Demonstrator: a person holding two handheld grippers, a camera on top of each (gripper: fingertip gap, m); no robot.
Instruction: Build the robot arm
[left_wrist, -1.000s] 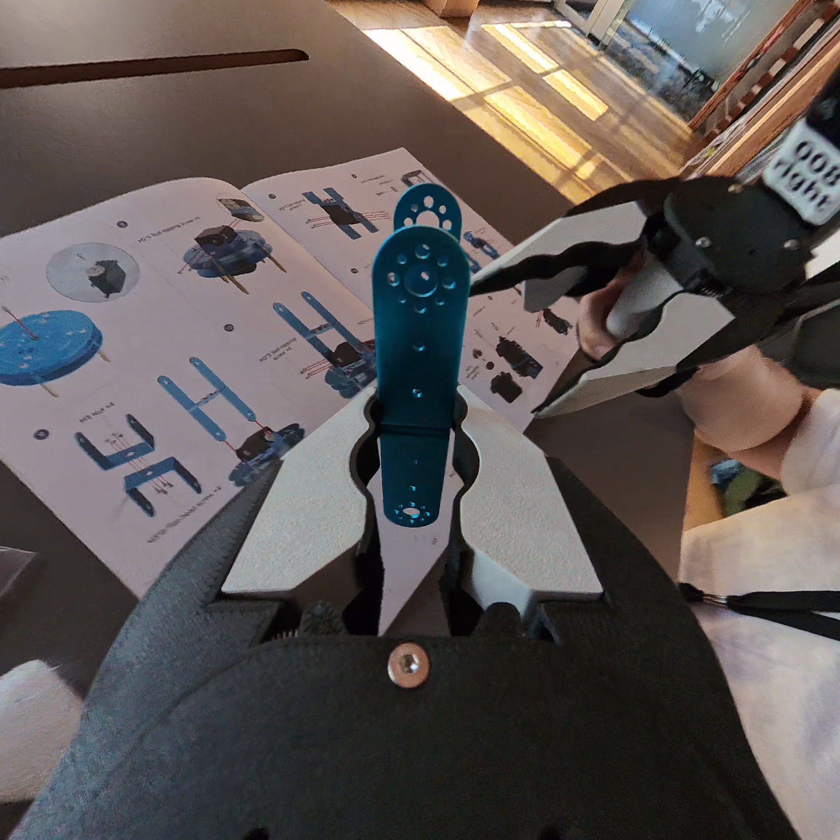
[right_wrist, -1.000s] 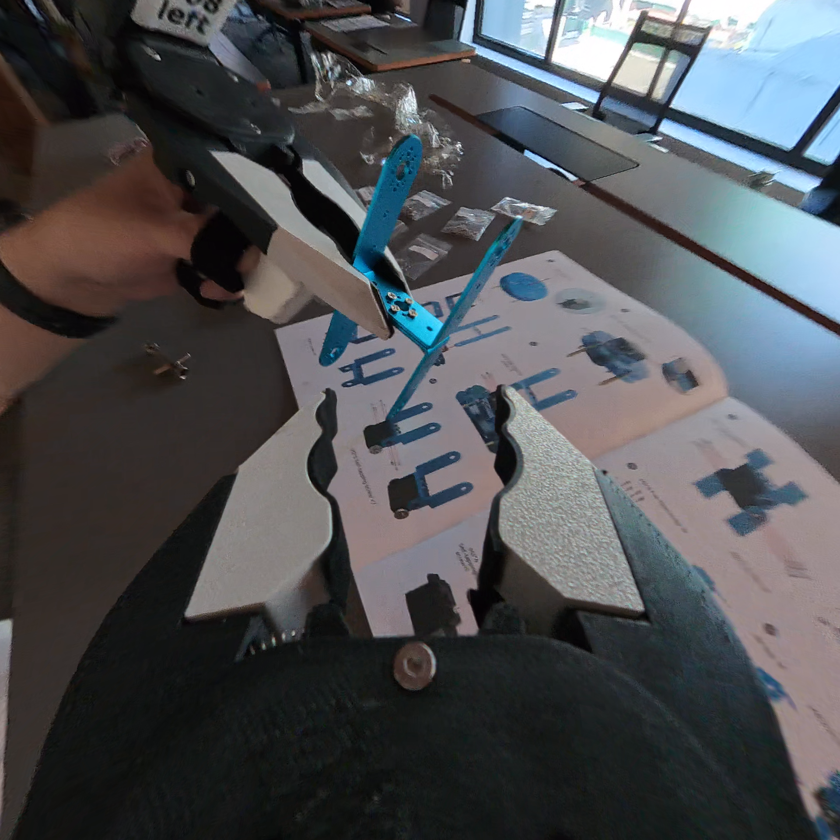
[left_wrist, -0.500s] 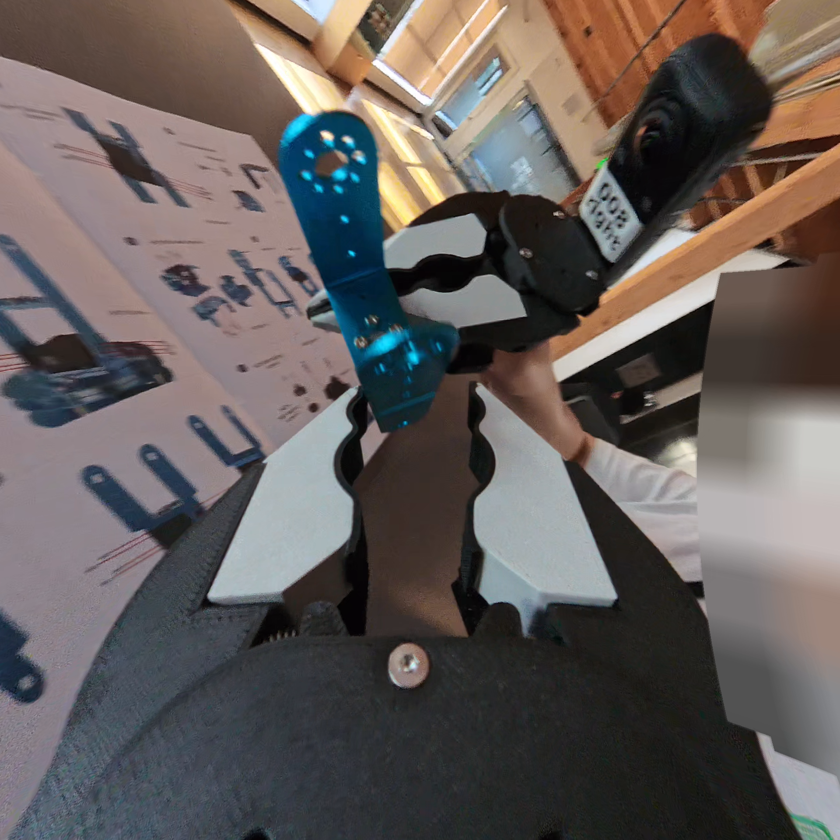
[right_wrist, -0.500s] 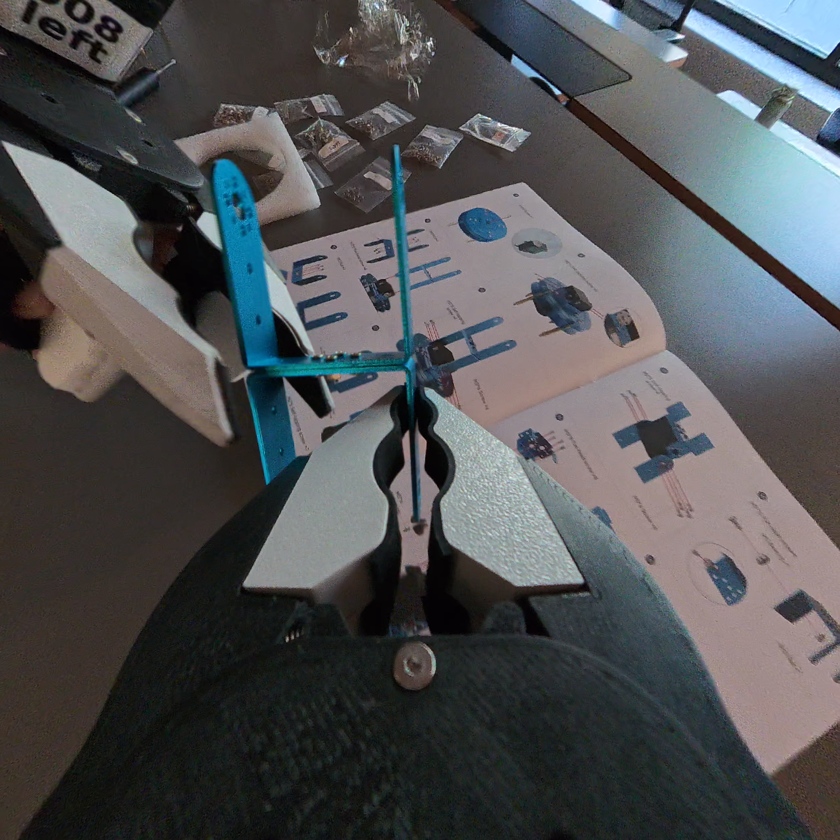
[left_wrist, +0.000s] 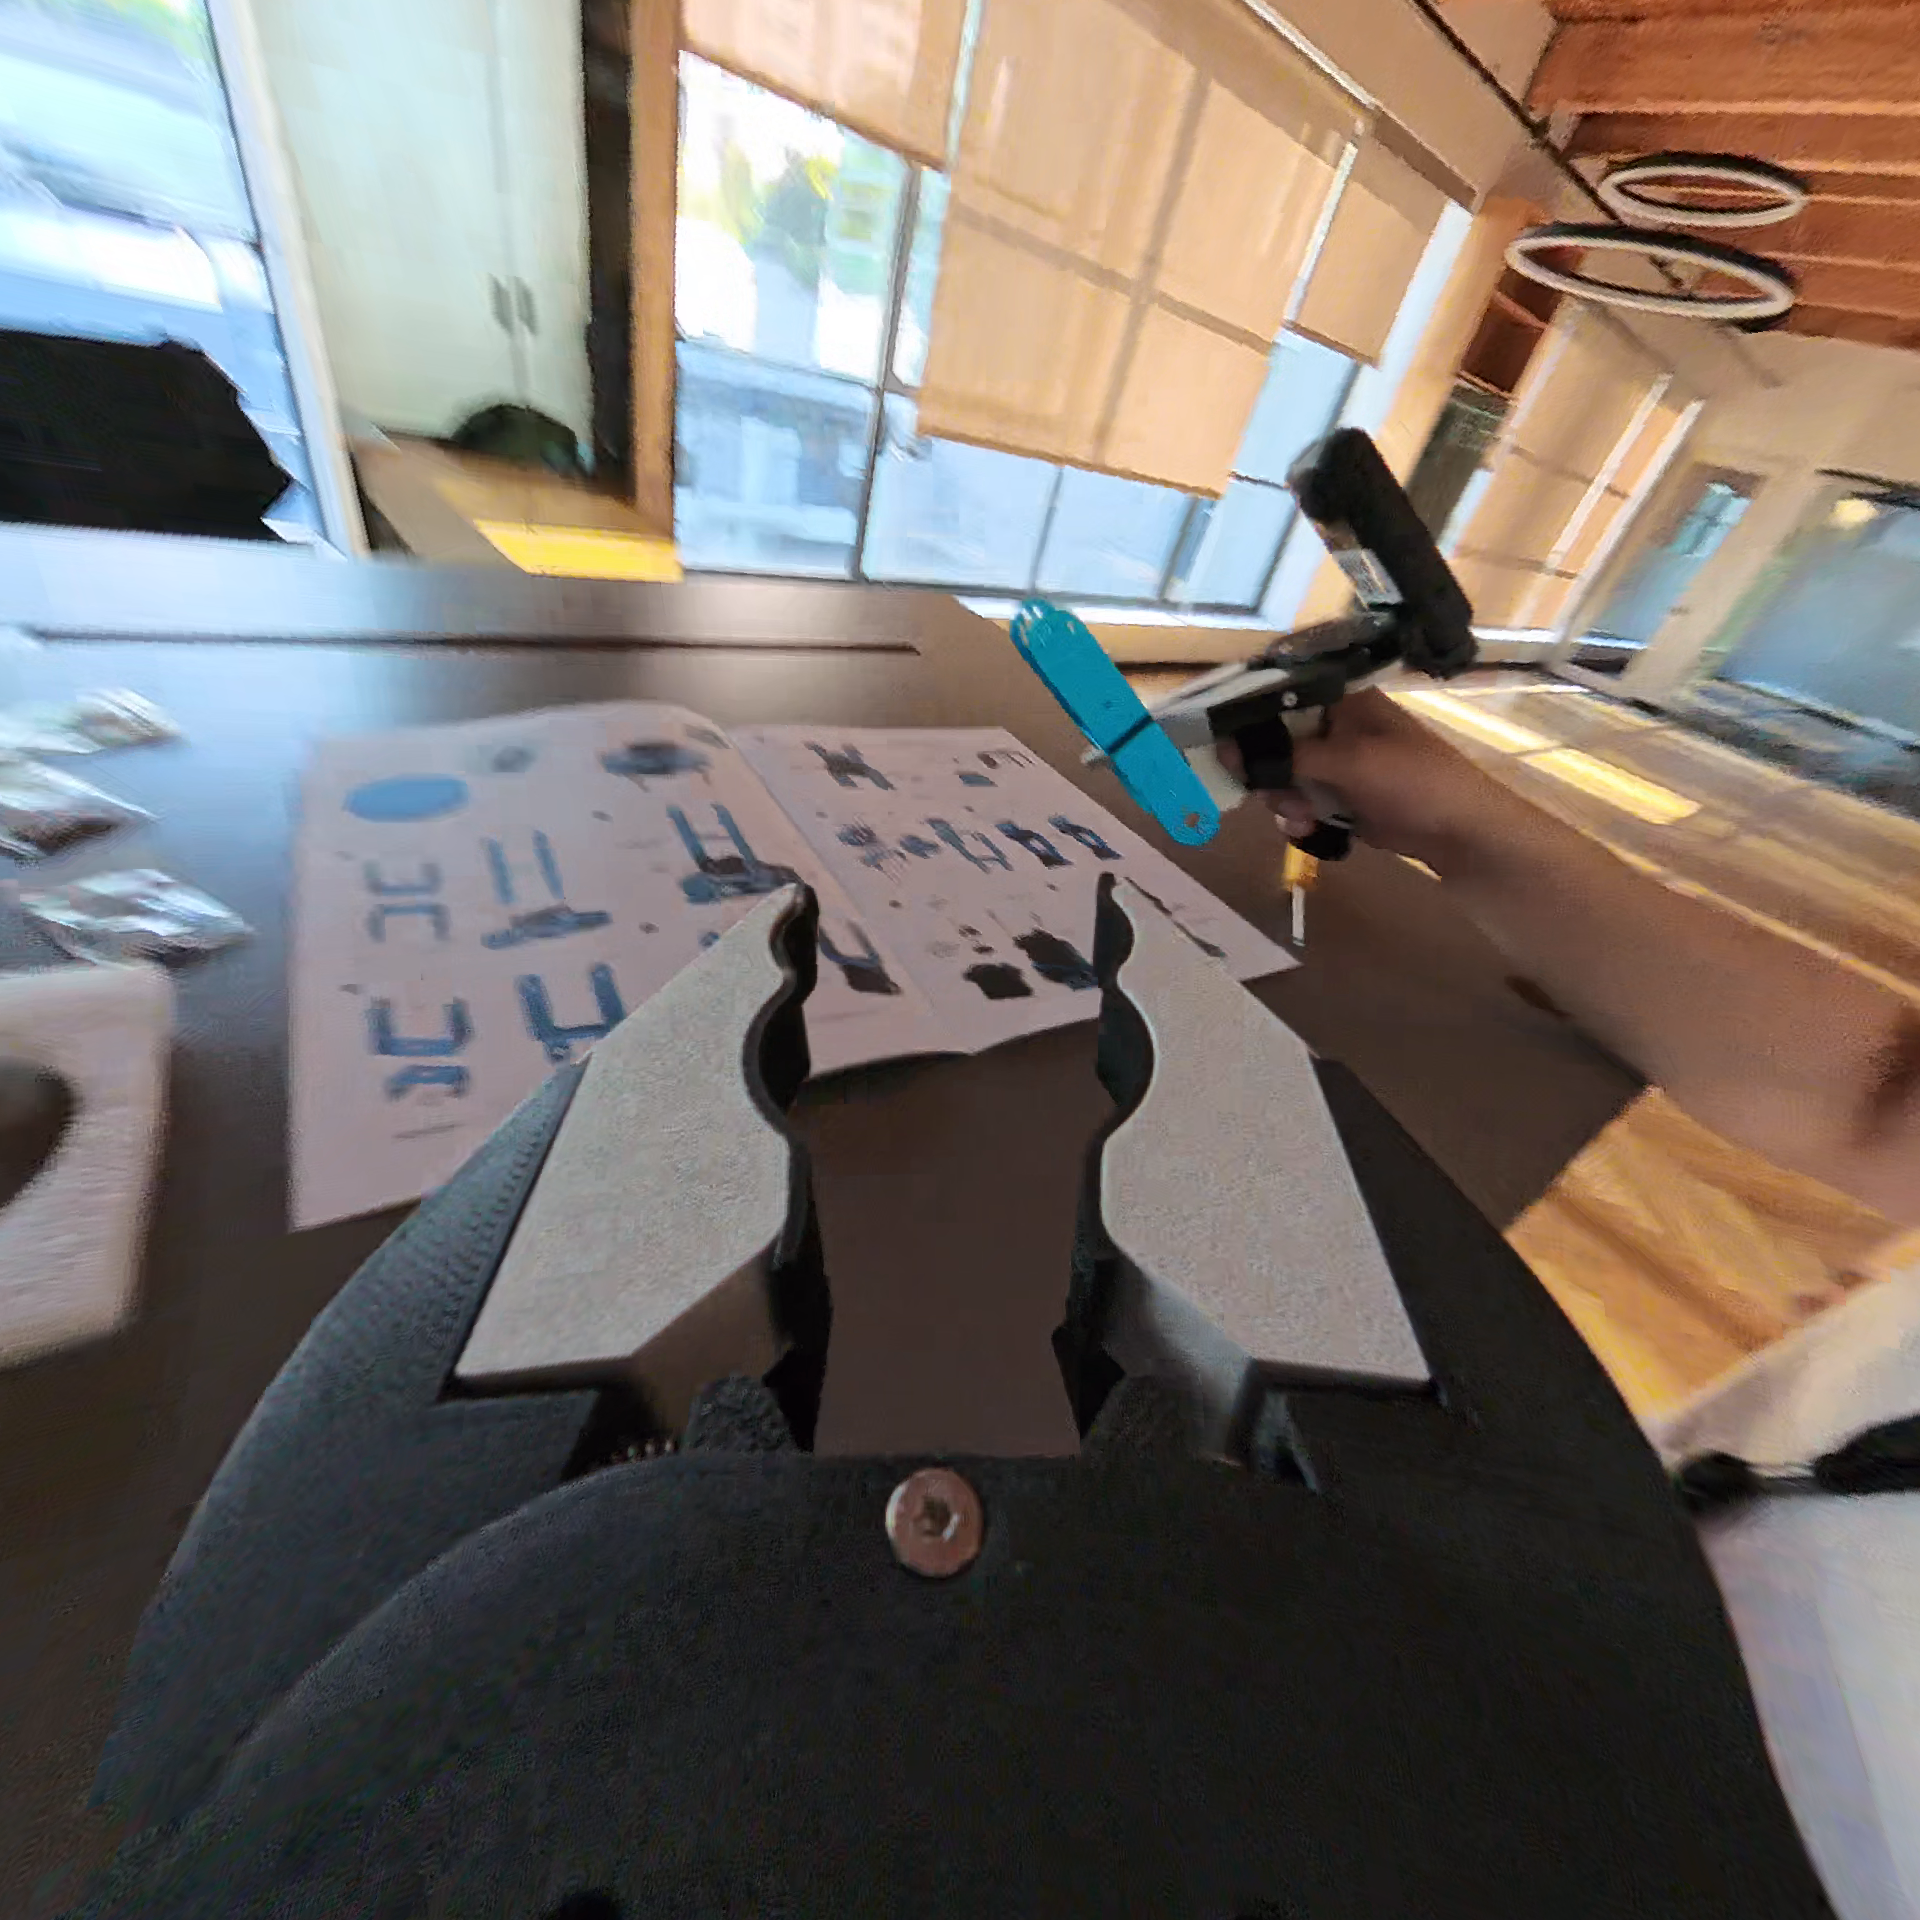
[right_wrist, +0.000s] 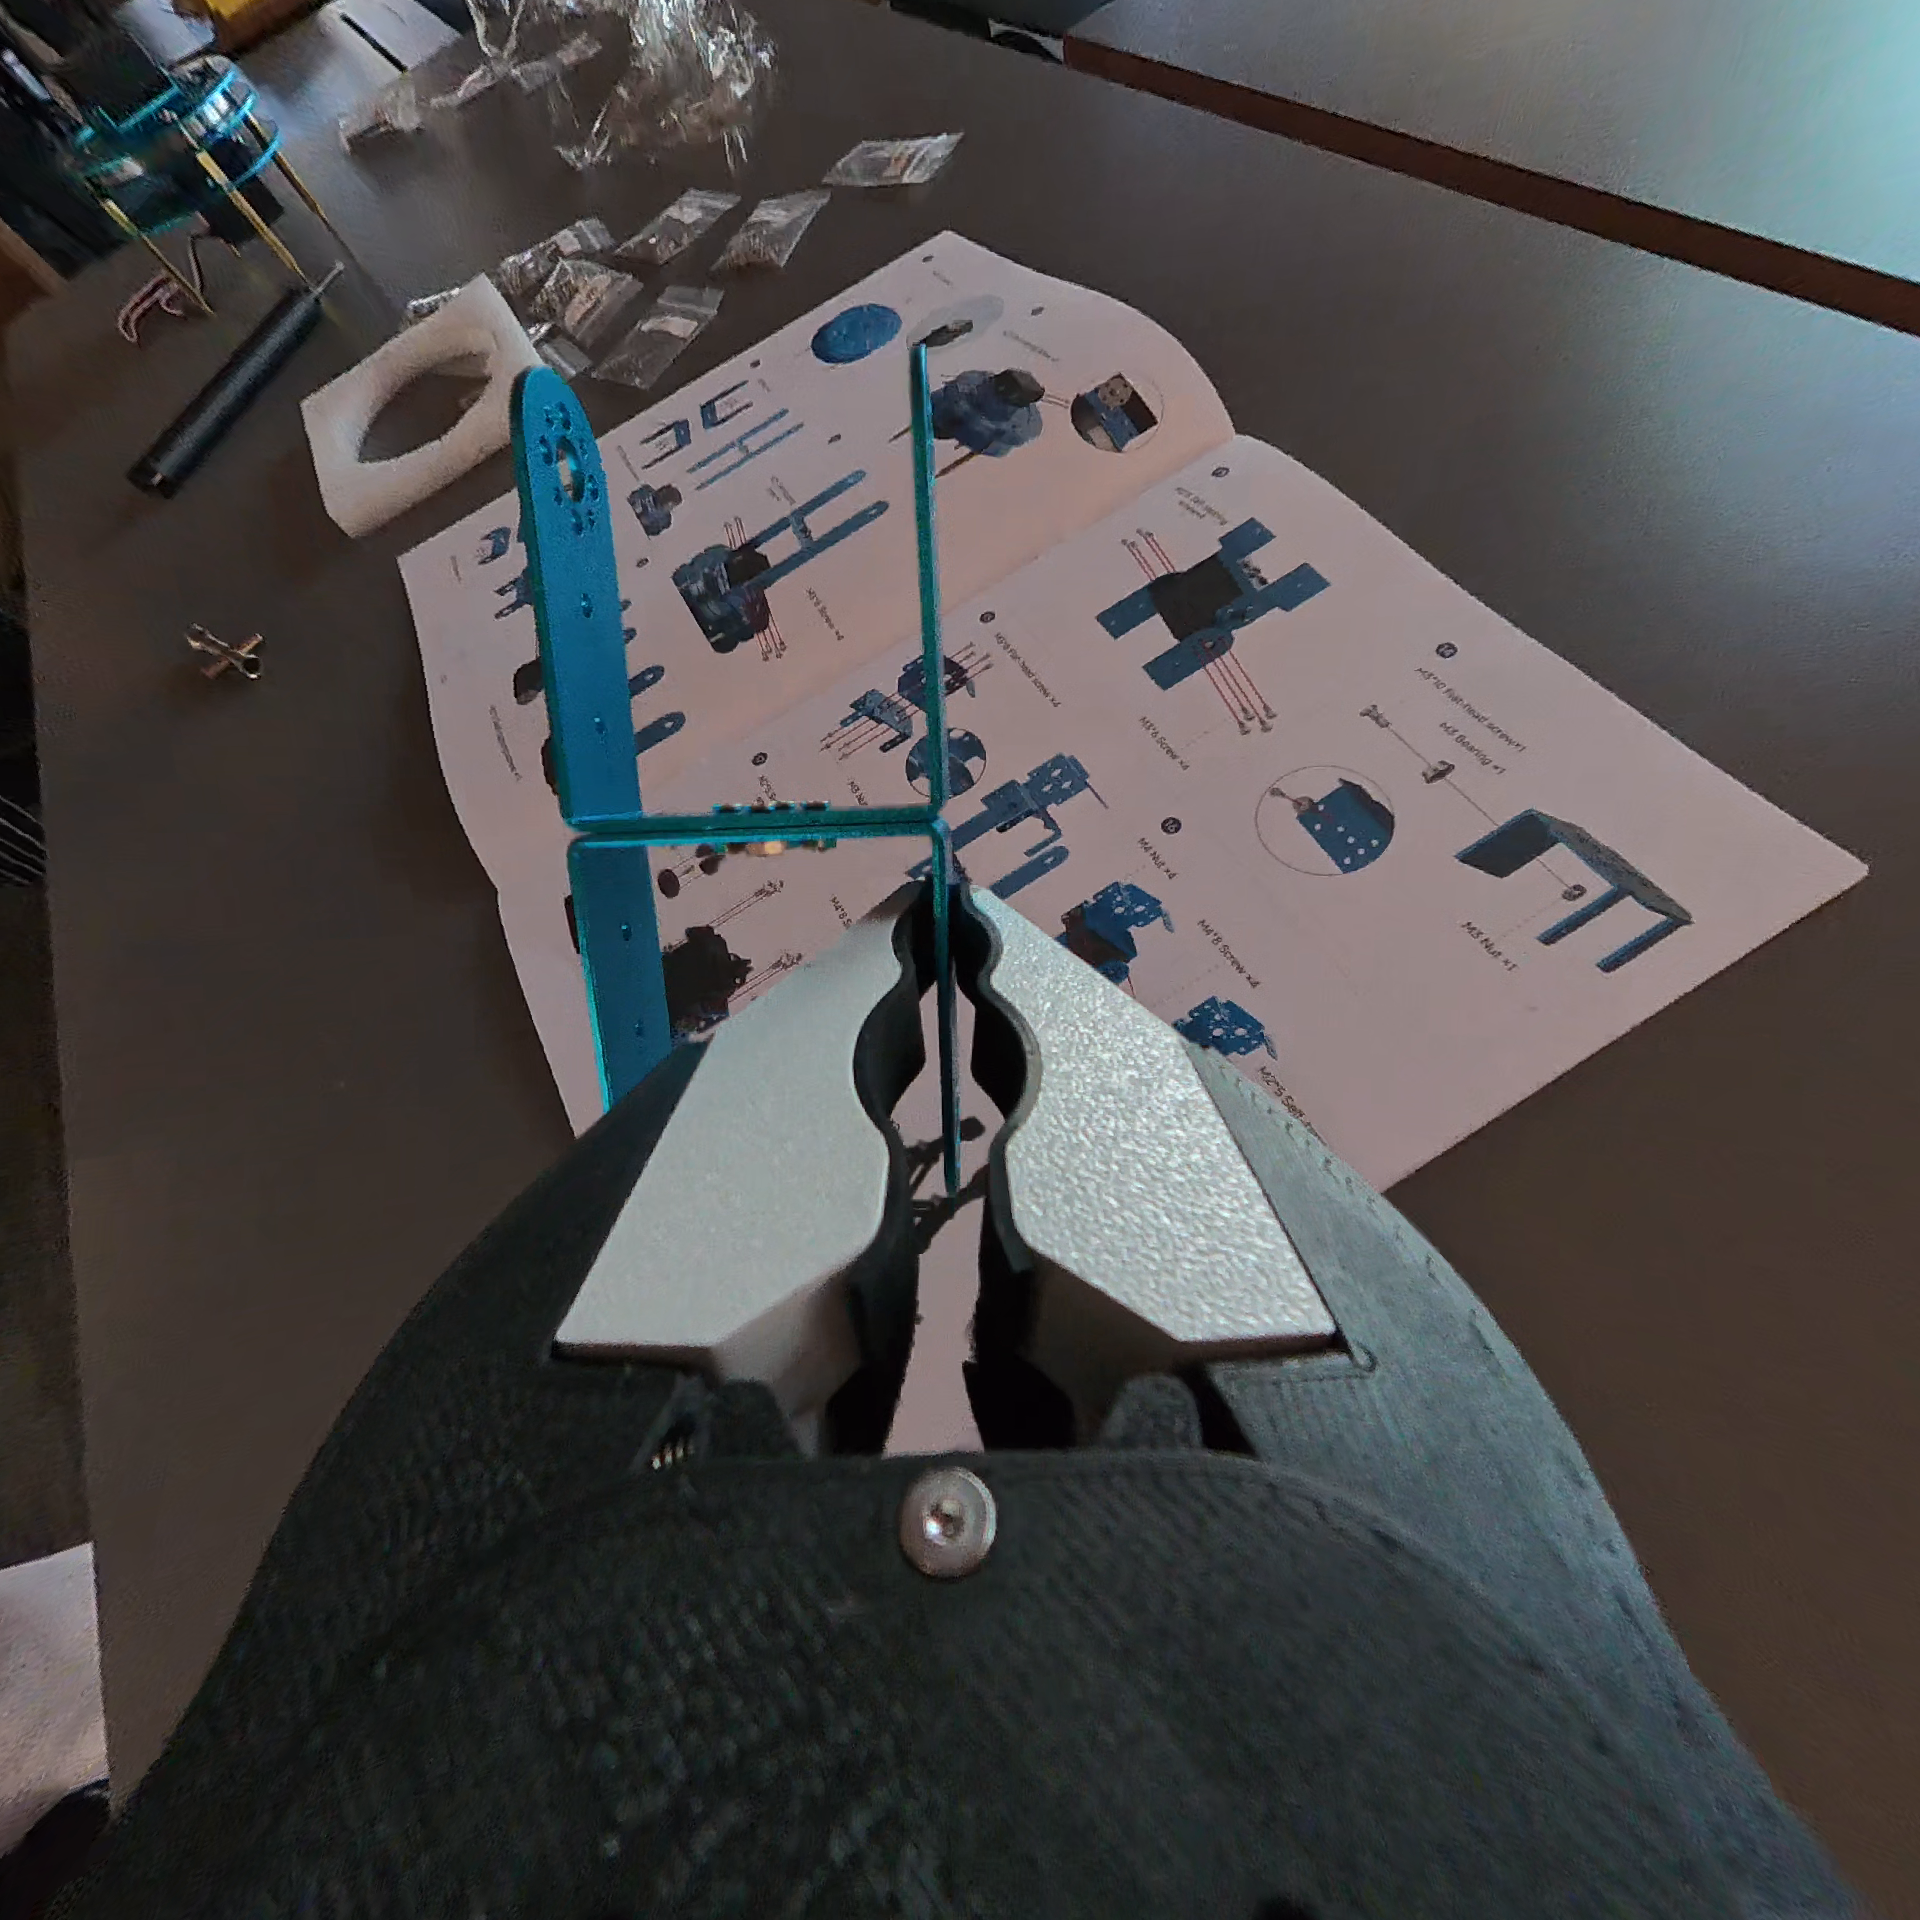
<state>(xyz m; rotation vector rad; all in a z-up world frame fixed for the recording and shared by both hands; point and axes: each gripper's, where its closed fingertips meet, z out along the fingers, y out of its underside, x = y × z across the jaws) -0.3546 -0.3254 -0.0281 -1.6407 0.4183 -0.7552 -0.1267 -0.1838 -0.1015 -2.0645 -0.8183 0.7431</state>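
1. Blue bracket: anodised metal, satin sheen.
2. Right gripper fingers: grainy matt grey; body rough black plastic.
3. Manual: smooth paper.
4. Table: dark, matt.

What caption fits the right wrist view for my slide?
Right gripper shut on a blue H-shaped bracket assembly, held above an open instruction booklet on a dark table.

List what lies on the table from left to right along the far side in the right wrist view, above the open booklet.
Blue round assembly on gold legs → black cylindrical tool → white foam block with a hole → small clear parts bags.
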